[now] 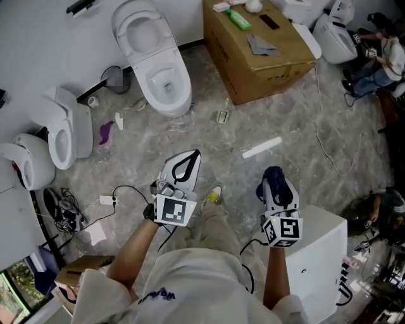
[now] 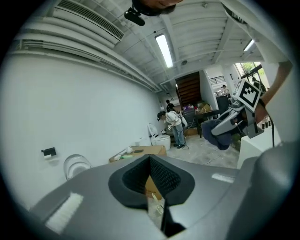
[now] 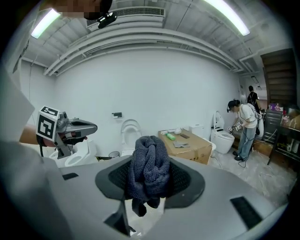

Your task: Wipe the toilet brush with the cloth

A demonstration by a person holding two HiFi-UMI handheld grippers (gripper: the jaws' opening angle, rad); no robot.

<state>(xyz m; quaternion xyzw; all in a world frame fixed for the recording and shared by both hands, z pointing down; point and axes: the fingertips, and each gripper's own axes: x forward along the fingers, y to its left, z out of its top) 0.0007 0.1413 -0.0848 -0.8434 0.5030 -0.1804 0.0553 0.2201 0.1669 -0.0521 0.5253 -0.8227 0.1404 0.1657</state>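
My right gripper (image 3: pixel 150 182) is pinching a bunched dark blue knitted cloth (image 3: pixel 150 166). The wad fills the space between the pads, with a tail hanging below them. My left gripper (image 2: pixel 151 182) has its jaws pressed together with nothing between them.

In the head view both grippers are held out low over the grey marbled floor (image 1: pixel 297 126), the left at 9 o'clock from the right and well apart from it. Each carries its marker cube (image 1: pixel 174 211) close to my wrist. A white cabinet (image 1: pixel 326 253) stands just beside my right forearm, at 4 o'clock from that gripper.

At 11 o'clock from the right gripper, near it, a white stick-like thing (image 1: pixel 261 147) lies flat on the floor. It is too small for me to name more closely.

Farther out at 12 o'clock sits a cardboard box (image 1: pixel 266 69), with a green bottle (image 1: pixel 239 19) and a grey rag (image 1: pixel 259 45) on top.

At 12 o'clock from the left gripper stands a white toilet (image 1: pixel 161 69), its lid up against the wall. A smaller white toilet (image 1: pixel 63 133) stands at 10 o'clock.
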